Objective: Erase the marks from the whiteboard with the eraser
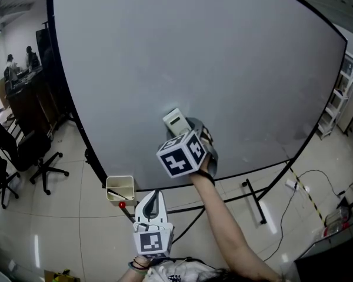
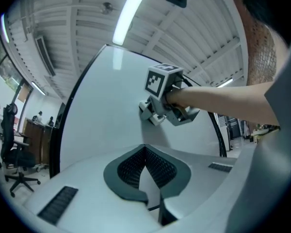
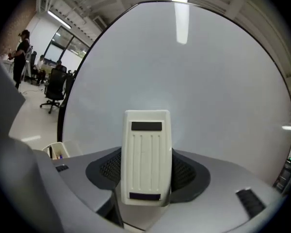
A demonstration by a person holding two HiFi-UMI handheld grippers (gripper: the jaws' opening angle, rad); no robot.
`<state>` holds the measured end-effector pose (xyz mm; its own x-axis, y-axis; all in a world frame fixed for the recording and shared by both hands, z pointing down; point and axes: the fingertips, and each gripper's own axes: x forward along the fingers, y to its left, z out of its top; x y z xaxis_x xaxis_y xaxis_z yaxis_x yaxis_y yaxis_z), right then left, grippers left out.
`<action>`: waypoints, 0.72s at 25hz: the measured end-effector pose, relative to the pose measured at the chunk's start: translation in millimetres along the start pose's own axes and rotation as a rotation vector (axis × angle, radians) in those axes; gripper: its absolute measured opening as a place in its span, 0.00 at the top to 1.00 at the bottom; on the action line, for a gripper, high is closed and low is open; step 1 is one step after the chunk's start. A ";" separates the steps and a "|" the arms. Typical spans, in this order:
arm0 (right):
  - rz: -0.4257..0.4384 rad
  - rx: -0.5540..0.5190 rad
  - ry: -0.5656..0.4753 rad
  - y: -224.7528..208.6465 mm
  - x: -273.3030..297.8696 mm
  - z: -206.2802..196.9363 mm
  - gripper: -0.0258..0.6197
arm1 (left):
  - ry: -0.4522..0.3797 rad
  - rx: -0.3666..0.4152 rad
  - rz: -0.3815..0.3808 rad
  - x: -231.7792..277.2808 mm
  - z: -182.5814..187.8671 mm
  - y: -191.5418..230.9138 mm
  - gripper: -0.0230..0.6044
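Observation:
A large whiteboard (image 1: 212,57) on a black frame fills the head view; I make out no marks on it. The white ribbed eraser (image 1: 175,122) lies flat against the board's lower middle, with my right gripper (image 1: 185,129) shut on it. Seen from the right gripper view, the eraser (image 3: 146,154) stands upright between the dark pads, the board (image 3: 208,91) right behind it. Lower down and off the board, my left gripper (image 1: 154,196) points upward. Its jaws (image 2: 145,152) are shut on nothing, and that view looks up at the right gripper (image 2: 157,111).
A small pen tray (image 1: 120,188) with a red-capped marker (image 1: 122,204) hangs below the board's lower left corner. The stand's legs (image 1: 256,201) and cables (image 1: 306,187) lie on the floor. Office chairs (image 1: 23,157) and people at desks (image 1: 20,63) are far left; shelving (image 1: 341,93) is at right.

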<state>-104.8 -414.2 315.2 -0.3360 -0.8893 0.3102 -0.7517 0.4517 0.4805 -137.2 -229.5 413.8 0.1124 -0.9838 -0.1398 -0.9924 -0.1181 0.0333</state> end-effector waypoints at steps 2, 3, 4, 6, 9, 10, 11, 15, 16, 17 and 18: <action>0.049 0.049 -0.025 -0.5 -0.4 -5.4 0.55 | 0.000 -0.008 -0.013 -1.0 0.1 -5.3 0.96; 0.057 0.089 -0.041 -11.3 -3.4 -4.1 0.55 | 0.004 -0.013 -0.015 -1.4 -0.4 -5.0 0.96; 0.042 0.123 -0.057 -27.5 -7.5 -1.2 0.55 | 0.008 -0.016 -0.013 -1.5 -1.2 -2.9 0.96; -0.025 0.179 -0.086 -64.2 -17.3 3.8 0.55 | 0.015 -0.020 -0.002 -2.8 -4.1 3.0 0.96; -0.061 0.233 -0.112 -77.1 -24.7 12.6 0.55 | 0.036 -0.026 0.021 -5.6 -10.3 11.8 0.96; -0.064 0.197 -0.109 -64.1 -22.8 18.9 0.55 | 0.043 -0.026 0.027 -5.0 -12.3 14.6 0.96; -0.061 0.136 -0.102 -45.2 -18.9 25.8 0.55 | 0.050 -0.026 0.031 -3.4 -13.8 16.4 0.96; -0.003 0.052 -0.075 -25.5 -12.2 24.8 0.55 | 0.041 -0.007 -0.002 4.5 -14.6 5.3 0.96; -0.007 0.104 -0.061 -46.9 -16.3 14.2 0.55 | 0.035 -0.014 -0.009 4.4 -12.6 1.5 0.96; -0.027 0.162 -0.042 -71.3 -19.8 1.1 0.55 | 0.030 -0.023 -0.012 3.7 -10.6 0.2 0.96; -0.057 0.207 -0.019 -92.5 -22.0 -12.0 0.55 | 0.029 -0.026 -0.012 2.6 -10.4 1.7 0.96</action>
<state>-21.0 -435.6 273.8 -0.2988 -0.9151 0.2709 -0.8698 0.3779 0.3173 -138.1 -233.6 423.8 0.1261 -0.9858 -0.1112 -0.9894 -0.1331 0.0581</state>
